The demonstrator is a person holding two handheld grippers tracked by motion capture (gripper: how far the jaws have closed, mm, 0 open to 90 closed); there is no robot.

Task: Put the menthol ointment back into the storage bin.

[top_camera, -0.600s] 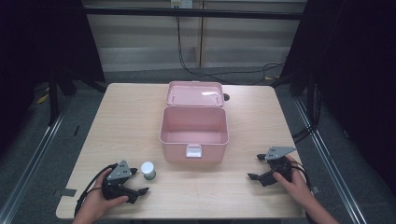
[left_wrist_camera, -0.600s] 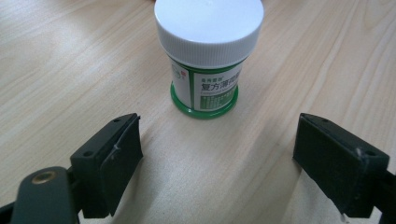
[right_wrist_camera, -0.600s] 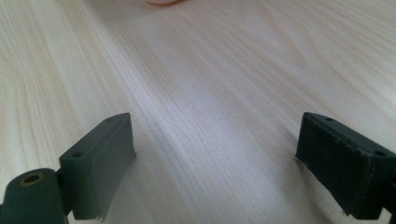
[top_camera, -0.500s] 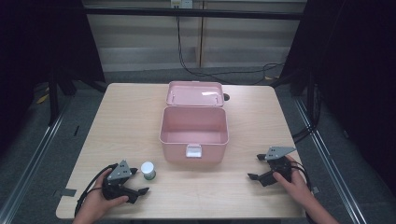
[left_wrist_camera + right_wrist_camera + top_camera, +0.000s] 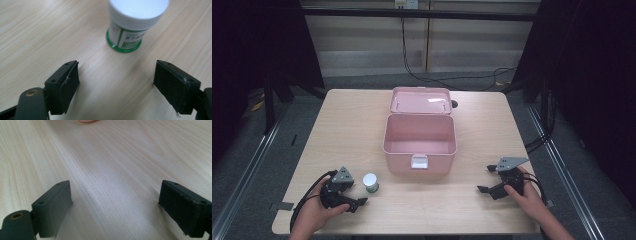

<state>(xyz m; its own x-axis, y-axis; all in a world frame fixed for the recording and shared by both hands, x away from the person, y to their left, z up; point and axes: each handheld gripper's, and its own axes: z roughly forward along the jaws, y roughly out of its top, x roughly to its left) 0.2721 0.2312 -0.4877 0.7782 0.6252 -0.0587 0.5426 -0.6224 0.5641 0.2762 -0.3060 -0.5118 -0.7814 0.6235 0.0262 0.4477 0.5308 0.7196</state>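
Jar [image 5: 371,182]: small white-capped pot with a green-edged label, upright on the table [image 5: 352,125], near its front left, just beside the left gripper [image 5: 346,196] and a little left of the box front.
Box [image 5: 420,135]: pink, open and empty, lid [image 5: 420,100] laid back behind it, mid-table.
Left gripper: held low by the left hand [image 5: 312,216], jaws spread wide and empty; in the left gripper view the jar [image 5: 133,23] stands ahead of the gap, not yet between the pads.
Right gripper [image 5: 493,180]: near the front right edge, well apart from box and jar, jaws wide, nothing held.
Handling, as a guess: light, rigid plastic; smooth sides may slip and the jar may tip if nudged.
Hold: across the labelled body below the cap, pads on opposite sides, squarely.
Risk: a grip on the cap alone may slip.
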